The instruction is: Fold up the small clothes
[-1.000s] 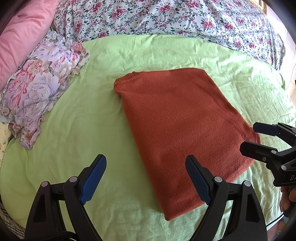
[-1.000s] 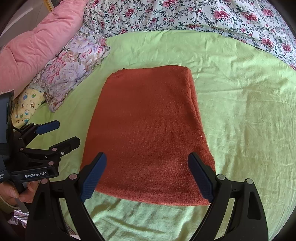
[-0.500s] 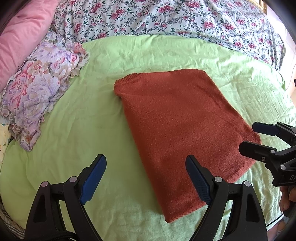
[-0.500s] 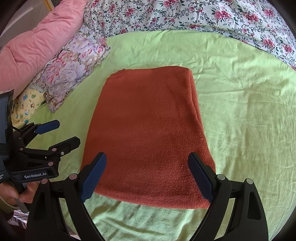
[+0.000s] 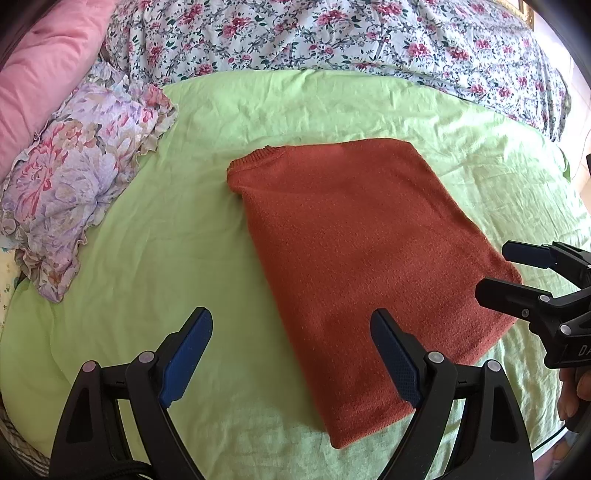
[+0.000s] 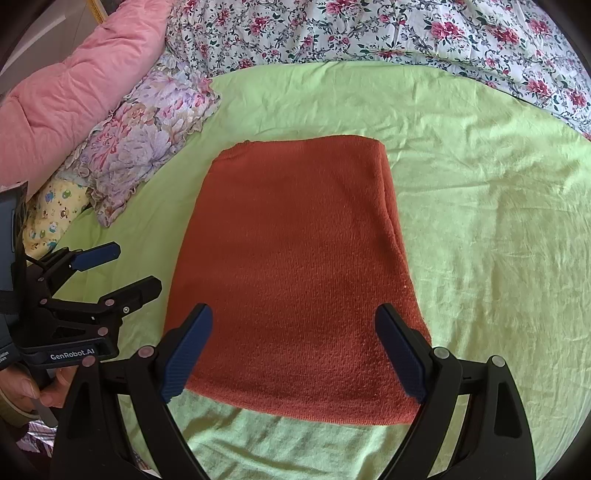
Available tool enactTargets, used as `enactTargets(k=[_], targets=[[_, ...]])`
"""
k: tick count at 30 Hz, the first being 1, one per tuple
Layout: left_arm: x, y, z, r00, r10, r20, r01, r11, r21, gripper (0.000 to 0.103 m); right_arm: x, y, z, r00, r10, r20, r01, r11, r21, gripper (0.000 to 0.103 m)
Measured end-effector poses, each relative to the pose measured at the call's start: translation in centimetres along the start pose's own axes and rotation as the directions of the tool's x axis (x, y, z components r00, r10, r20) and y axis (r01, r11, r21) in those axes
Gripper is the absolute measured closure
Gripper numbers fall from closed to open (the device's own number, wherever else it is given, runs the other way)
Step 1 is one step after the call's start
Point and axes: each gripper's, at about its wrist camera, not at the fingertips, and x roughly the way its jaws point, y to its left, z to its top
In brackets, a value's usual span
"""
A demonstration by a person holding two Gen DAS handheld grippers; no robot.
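A rust-orange knitted sweater lies folded into a flat rectangle on the green sheet; it also shows in the right wrist view. My left gripper is open and empty, held above the sweater's near left corner. My right gripper is open and empty above the sweater's near edge. The right gripper shows at the right edge of the left wrist view, and the left gripper at the left of the right wrist view.
A lilac floral pillow and a pink quilt lie at the left. A rose-print bedspread runs along the far side. A yellow patterned cloth lies beside the pillow.
Both grippers have drawn back slightly toward me; the sweater sits a little farther from the fingers. The sweater itself has not moved.
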Motion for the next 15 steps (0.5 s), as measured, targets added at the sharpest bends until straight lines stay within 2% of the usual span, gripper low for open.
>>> enactTargets(k=[15], targets=[[0.65,0.01,0.34,1.0,0.002,-0.008,-0.002,1.0,-0.012,0.015,0.48,0.03,0.77,1.0,-0.001,-0.002,0.001,1.0,0.001,0.013]])
